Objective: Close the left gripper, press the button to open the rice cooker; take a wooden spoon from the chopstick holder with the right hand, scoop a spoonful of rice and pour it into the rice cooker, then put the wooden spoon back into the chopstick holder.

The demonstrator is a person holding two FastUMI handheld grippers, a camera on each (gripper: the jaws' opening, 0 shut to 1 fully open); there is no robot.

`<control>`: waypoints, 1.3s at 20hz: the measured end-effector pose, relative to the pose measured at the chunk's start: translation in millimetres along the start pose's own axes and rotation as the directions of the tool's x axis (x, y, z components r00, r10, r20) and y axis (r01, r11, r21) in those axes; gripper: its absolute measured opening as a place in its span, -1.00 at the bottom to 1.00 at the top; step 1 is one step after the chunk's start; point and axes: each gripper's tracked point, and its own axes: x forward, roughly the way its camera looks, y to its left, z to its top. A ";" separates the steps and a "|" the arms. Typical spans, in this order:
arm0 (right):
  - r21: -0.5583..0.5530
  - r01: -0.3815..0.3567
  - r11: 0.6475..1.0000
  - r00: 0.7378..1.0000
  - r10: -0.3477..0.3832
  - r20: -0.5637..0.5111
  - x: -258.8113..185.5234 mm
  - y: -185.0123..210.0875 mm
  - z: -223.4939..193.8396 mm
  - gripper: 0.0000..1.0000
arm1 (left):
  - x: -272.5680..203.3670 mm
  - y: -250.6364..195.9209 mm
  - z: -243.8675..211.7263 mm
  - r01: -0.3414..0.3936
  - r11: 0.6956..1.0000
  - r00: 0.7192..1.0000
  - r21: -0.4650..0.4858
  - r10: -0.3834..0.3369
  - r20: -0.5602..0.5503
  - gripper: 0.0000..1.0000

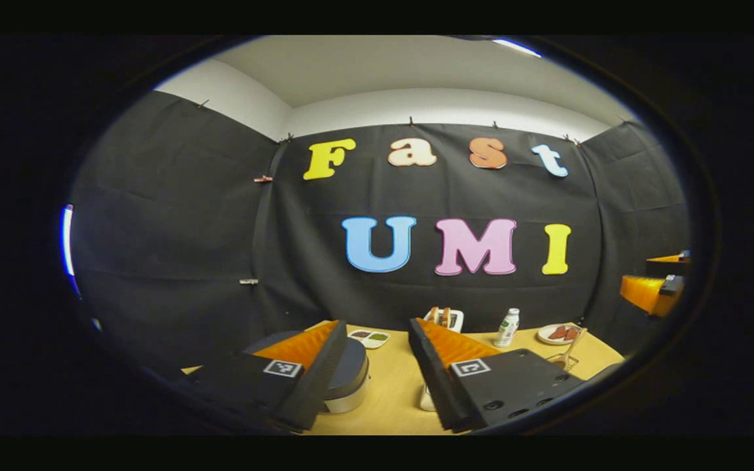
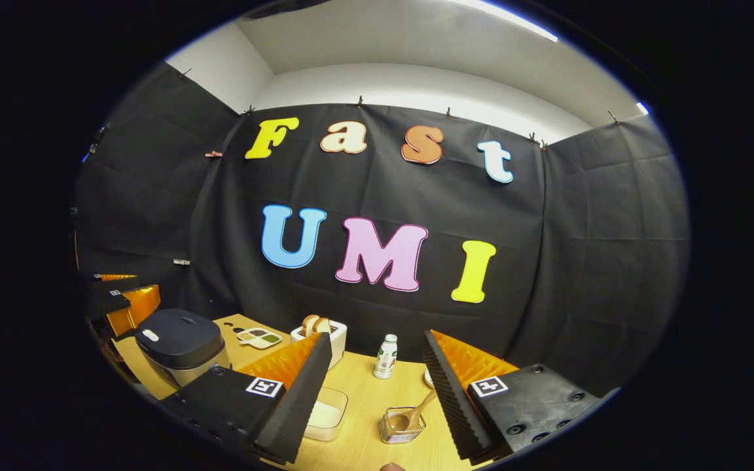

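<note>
The rice cooker (image 2: 180, 340) stands at the table's left end, its dark lid down and a white button (image 2: 150, 335) on top. In the left gripper view the rice cooker (image 1: 353, 369) lies just behind my left gripper (image 1: 376, 322), which is open and empty above it. A wooden spoon (image 2: 414, 411) leans in the wire chopstick holder (image 2: 402, 426), with a clear box of rice (image 2: 324, 413) beside it. My right gripper (image 2: 376, 337) hangs open over them, empty. The left gripper (image 2: 122, 304) shows beyond the cooker, and the right gripper (image 1: 655, 291) at the far right.
A toaster with bread (image 2: 318, 330), a small white bottle (image 2: 386, 356) and a divided sauce dish (image 2: 259, 337) stand along the back of the wooden table (image 2: 364, 445). A plate of food (image 1: 559, 333) sits at the back right. Black cloth walls close in three sides.
</note>
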 end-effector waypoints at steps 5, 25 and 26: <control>-0.004 -0.001 1.000 1.000 0.001 0.001 8.9 4.1 -1.8 0.76 | 21.9 40.6 -28.8 -0.087 0.996 0.993 0.014 0.088 -0.078 -0.23; -0.010 0.000 1.000 0.999 -0.001 -0.037 22.0 24.9 -14.6 0.76 | 76.6 138.4 -176.2 -0.159 0.987 0.889 0.005 0.146 -0.433 -0.88; -0.011 0.000 1.000 0.999 0.000 -0.036 21.3 25.9 -14.7 0.76 | 76.1 139.0 -177.1 -0.154 0.988 0.891 0.009 0.143 -0.430 -0.85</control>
